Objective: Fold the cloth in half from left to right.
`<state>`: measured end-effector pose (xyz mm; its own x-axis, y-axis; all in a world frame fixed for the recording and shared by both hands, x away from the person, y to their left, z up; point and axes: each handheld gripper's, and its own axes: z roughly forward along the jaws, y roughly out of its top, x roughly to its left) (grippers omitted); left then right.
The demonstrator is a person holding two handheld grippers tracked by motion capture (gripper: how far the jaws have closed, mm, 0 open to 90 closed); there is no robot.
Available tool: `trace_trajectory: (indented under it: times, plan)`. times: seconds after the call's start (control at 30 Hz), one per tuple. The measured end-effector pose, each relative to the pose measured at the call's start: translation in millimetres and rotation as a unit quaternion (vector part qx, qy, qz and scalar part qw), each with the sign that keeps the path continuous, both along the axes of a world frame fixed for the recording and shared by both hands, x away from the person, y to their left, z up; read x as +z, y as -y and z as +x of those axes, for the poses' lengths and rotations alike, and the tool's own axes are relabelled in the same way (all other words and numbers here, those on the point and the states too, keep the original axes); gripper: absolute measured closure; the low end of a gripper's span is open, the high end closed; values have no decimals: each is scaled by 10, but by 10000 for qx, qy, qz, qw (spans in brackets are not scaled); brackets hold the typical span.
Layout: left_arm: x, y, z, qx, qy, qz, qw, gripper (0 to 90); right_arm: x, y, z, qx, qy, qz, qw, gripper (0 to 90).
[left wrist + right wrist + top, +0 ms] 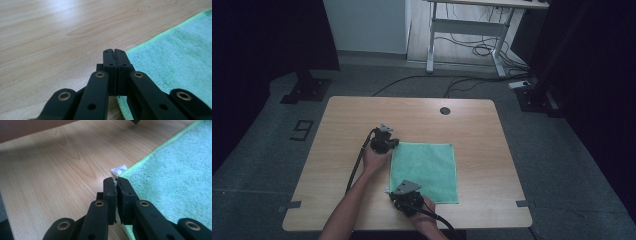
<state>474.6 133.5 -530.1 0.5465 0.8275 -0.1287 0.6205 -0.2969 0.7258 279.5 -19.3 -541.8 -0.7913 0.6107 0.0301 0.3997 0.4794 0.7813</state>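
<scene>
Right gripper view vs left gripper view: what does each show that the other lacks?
Right gripper view: a small white tag at the corner of the green terry cloth towel, just past the right tool, and a forearm along the top edge.

Left gripper view: the left tool at a towel corner with no tag, and a long stretch of bare light wooden table.

Both: black jaws closed together at the towel's left edge, pinching its hem, towel to the right, wood grain to the left.
</scene>
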Motion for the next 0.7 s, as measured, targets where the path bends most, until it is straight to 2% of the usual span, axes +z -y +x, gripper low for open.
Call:
trace_trajectory:
  times: [0.27, 0.37, 0.47, 0.57, 0.6, 0.7]
  plan:
    - [106, -28, -43, -30, 109, -67, 9999, 894, 51, 19, -20, -21, 21, 246, 9997, 858]
    - [207, -70, -73, 17, 171, -227, 9996, 894, 123, 17, -72, 21, 118, 355, 9993, 865]
    - [262, -86, -85, 7, 193, -264, 9995, 896, 191, 38, -105, 4, 200, 518, 9985, 866]
    - [328, -75, -97, -18, 219, -290, 9993, 896, 216, 52, -112, -24, 223, 573, 9981, 866]
    - [365, -53, -109, -53, 236, -288, 9993, 896, 220, 66, -110, -41, 153, 625, 9979, 866]
    - [398, -29, -123, -90, 250, -277, 9993, 896, 217, 81, -108, -67, 137, 623, 9979, 866]
